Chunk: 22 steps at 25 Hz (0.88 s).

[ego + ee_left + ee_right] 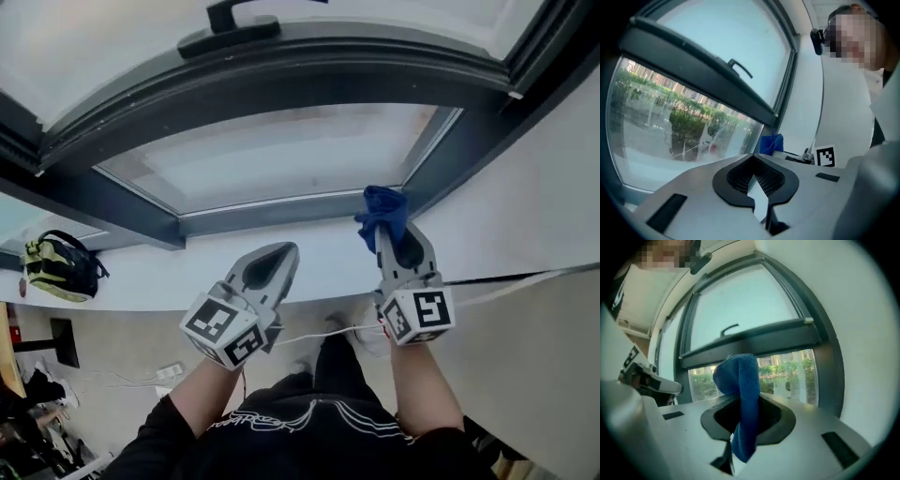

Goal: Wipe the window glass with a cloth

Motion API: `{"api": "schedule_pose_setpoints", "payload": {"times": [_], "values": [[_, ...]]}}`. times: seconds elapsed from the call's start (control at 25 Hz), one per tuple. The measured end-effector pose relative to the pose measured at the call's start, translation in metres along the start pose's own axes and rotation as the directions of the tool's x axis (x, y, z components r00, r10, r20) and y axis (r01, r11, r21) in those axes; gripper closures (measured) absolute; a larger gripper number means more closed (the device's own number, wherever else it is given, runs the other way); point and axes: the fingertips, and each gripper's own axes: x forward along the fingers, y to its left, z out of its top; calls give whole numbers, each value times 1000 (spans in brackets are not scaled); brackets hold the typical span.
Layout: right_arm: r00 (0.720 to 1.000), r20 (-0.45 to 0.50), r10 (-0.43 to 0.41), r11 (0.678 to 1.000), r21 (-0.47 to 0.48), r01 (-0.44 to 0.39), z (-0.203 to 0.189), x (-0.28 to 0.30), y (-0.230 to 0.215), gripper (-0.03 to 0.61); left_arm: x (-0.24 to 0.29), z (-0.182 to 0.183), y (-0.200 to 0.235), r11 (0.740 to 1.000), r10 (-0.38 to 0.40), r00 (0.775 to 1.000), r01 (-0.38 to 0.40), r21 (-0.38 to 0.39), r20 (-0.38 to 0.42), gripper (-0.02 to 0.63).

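The lower window glass (281, 155) sits in a dark grey frame (122, 197), straight ahead of both grippers. A blue cloth (384, 211) bunches out of my right gripper (392, 234), which is shut on it just below the pane's lower right corner. In the right gripper view the cloth (740, 380) hangs between the jaws of that gripper (740, 401), with the glass (787, 376) behind it. My left gripper (279, 255) is held below the frame, shut with nothing in it. From the left gripper (753, 161) view the cloth (771, 143) shows off to the right.
A black window handle (230, 28) sticks out of the upper sash. A green and black backpack (58, 265) lies on the white sill (141, 281) at the left. A white wall (534, 187) borders the window on the right. Cables run over the floor below.
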Motion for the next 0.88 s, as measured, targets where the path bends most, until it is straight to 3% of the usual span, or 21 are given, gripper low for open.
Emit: {"api": "schedule_pose_setpoints", "payload": {"times": [0.12,0.24,0.44,0.68,0.88], "values": [[993,2,119,991,55,-119,55,-52,67,515,-65,43,-39,995,-82,997,82,49,6,609],[974,11,225,972,67,-225,101,-94,122,515,-121,74,-73,988,-150,989,149,50,17,608],[930,-26,366,929,62,-364,145,-124,183,515,-192,118,-99,980,-177,983,171,97,56,609],[896,-39,443,896,49,-441,171,-162,227,515,-238,146,-134,968,-205,975,190,167,83,607],[886,-25,463,886,43,-462,189,-173,240,515,-248,157,-154,955,-223,971,201,216,81,608]]}}
